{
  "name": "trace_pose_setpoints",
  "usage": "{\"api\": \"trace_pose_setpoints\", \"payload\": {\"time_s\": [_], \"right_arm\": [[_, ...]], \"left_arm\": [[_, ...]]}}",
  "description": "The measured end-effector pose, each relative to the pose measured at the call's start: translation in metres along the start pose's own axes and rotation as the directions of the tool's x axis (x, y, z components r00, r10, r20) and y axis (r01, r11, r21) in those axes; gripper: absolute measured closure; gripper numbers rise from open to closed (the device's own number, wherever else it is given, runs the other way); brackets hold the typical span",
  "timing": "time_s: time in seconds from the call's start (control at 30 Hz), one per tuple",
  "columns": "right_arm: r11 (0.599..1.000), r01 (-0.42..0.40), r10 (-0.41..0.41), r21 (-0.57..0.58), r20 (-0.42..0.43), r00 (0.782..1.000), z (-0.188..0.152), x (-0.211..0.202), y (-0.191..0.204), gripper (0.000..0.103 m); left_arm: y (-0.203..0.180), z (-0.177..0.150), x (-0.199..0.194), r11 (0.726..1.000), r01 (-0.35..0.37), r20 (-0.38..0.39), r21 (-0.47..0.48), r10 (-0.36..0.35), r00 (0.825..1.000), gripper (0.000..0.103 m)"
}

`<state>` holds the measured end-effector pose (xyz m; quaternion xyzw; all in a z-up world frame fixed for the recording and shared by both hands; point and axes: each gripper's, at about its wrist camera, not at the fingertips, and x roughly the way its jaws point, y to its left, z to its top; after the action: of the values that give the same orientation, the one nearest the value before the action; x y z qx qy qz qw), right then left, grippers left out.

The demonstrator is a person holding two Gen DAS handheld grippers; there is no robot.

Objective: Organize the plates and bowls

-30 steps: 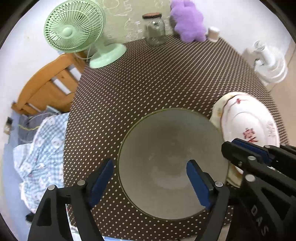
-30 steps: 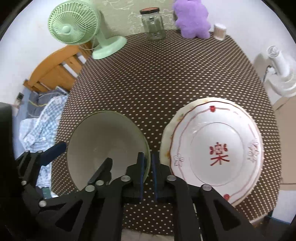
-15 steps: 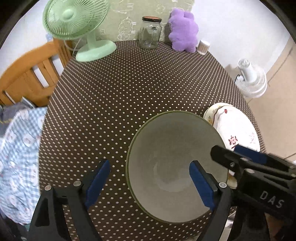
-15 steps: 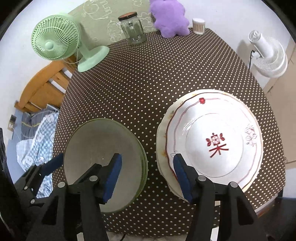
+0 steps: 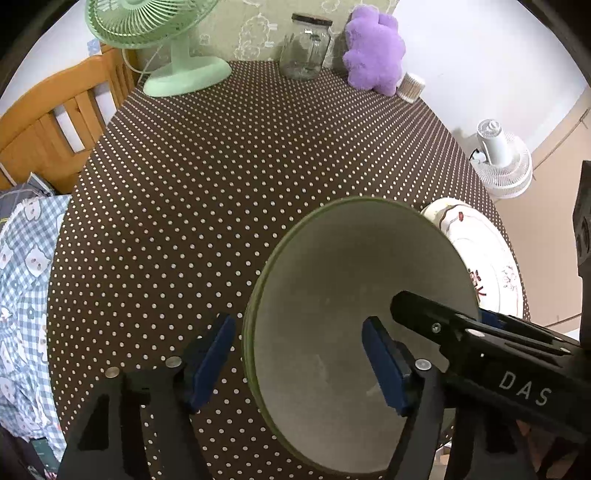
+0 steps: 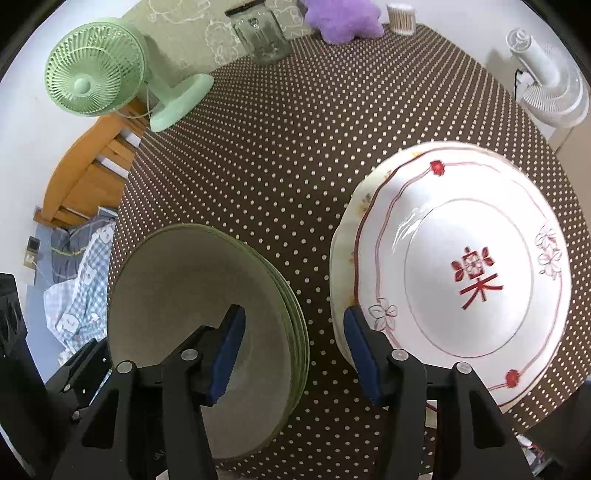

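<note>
A stack of grey bowls with green rims [image 5: 354, 280] [image 6: 177, 295] sits at the near edge of the brown dotted table [image 5: 229, 177]. To its right lies a stack of white plates with red markings [image 6: 469, 266] [image 5: 487, 258]. My left gripper [image 5: 299, 354] is open, its jaws either side of the bowls' near left rim, empty. My right gripper [image 6: 291, 343] is open and empty, straddling the gap between the bowls and the plates. It also shows in the left wrist view [image 5: 480, 332] over the bowls' right rim.
A green desk fan [image 6: 110, 77], a glass jar [image 6: 262, 33], a purple plush toy [image 6: 340, 18] and a small cotton-swab pot [image 6: 402, 14] stand along the far edge. A wooden chair [image 5: 55, 122] and checked cloth [image 5: 22, 280] are left; a white fan [image 6: 546, 85] is right.
My right gripper has opened from shut. Both grippers have drawn in lower and closer to the bowls and plates, which have not moved.
</note>
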<state>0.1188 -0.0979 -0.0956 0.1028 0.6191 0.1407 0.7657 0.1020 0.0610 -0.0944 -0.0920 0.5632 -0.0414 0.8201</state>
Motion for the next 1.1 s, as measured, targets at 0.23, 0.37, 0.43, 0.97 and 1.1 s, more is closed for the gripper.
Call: {"api": "trace_pose_setpoints", "payload": {"time_s": [0.23, 0.37, 0.43, 0.97, 1.1], "right_arm": [[1.000, 0.005, -0.005, -0.010, -0.019, 1.000, 0.002, 0.010, 0.009, 0.067], [1.000, -0.001, 0.001, -0.019, -0.041, 0.999, 0.002, 0.018, 0.014, 0.068], [1.000, -0.003, 0.002, -0.017, -0.040, 0.999, 0.003, 0.019, 0.015, 0.068], [1.000, 0.019, -0.019, -0.006, -0.018, 1.000, -0.006, -0.008, 0.016, 0.068], [1.000, 0.021, -0.021, -0.010, 0.020, 1.000, -0.006, -0.030, 0.019, 0.068]], "left_arm": [[-0.001, 0.001, 0.010, 1.000, 0.019, -0.025, 0.010, -0.019, 1.000, 0.038], [-0.002, 0.000, 0.018, 0.999, 0.054, -0.040, -0.008, -0.054, 0.998, 0.049], [-0.003, 0.001, 0.018, 0.998, 0.058, -0.033, -0.004, -0.058, 0.998, 0.049], [-0.004, -0.009, -0.015, 0.996, 0.085, -0.018, 0.012, -0.084, 0.996, 0.051], [-0.009, -0.006, -0.037, 0.996, 0.090, 0.017, 0.026, -0.091, 0.996, 0.052]]}}
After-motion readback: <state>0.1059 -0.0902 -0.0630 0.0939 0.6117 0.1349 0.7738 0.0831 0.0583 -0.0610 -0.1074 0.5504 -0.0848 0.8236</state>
